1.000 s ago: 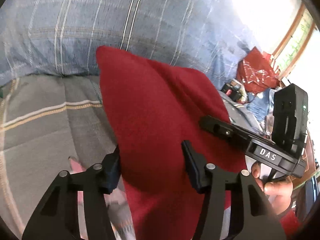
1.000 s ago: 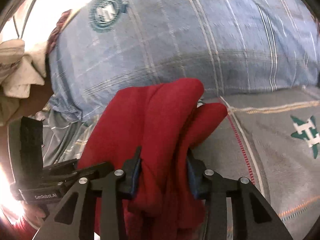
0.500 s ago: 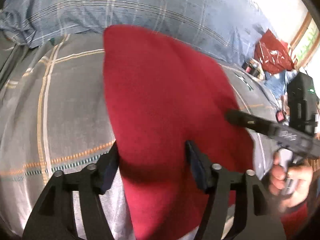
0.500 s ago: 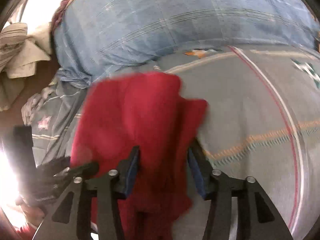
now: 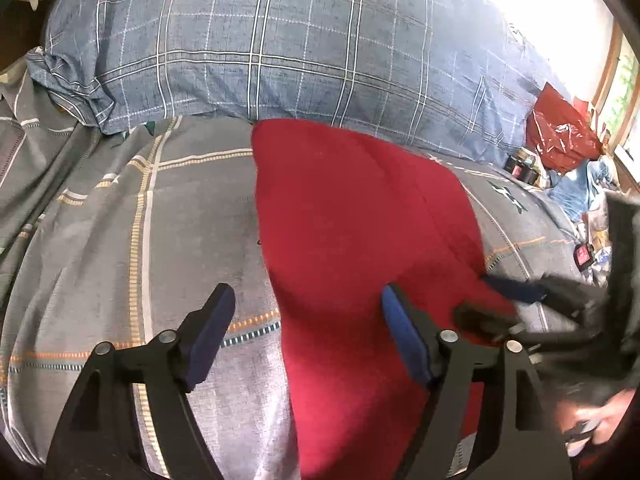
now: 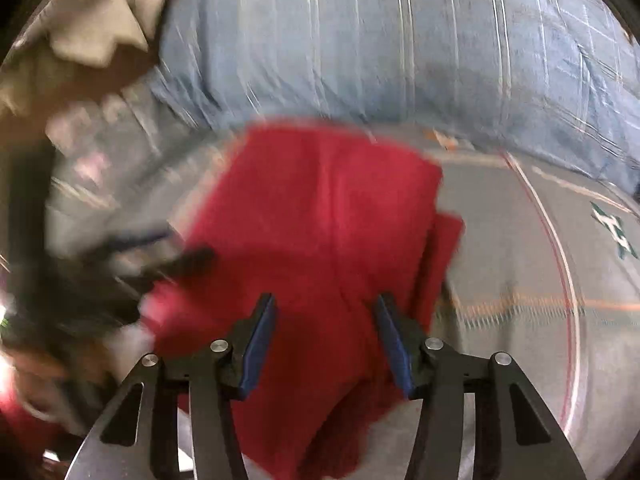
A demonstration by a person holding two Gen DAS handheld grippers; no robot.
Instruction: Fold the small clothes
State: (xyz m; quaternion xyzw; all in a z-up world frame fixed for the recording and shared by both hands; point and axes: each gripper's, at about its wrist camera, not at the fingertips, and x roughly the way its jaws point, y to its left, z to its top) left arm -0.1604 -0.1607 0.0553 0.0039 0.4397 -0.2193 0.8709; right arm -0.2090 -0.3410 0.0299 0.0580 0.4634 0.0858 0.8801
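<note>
Between the opening jaws of the left hand-held gripper [image 5: 308, 332], the red garment [image 5: 352, 216] lies released on the bed [image 5: 120, 220]; the right hand-held gripper [image 6: 326, 334], closing, straddles its folded edge without a clear pinch. Next likely: regrip for another fold.

You see a grey plaid bedsheet [image 5: 120, 240], a blue plaid pillow [image 5: 300, 52] at its head, and a red plastic bag [image 5: 560, 140] far right.

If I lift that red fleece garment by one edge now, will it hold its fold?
Probably not: the red fleece garment looks soft and drapes over the grey plaid bedspread, so it would likely sag. Its offset layers may slide apart. Likely light.
</note>
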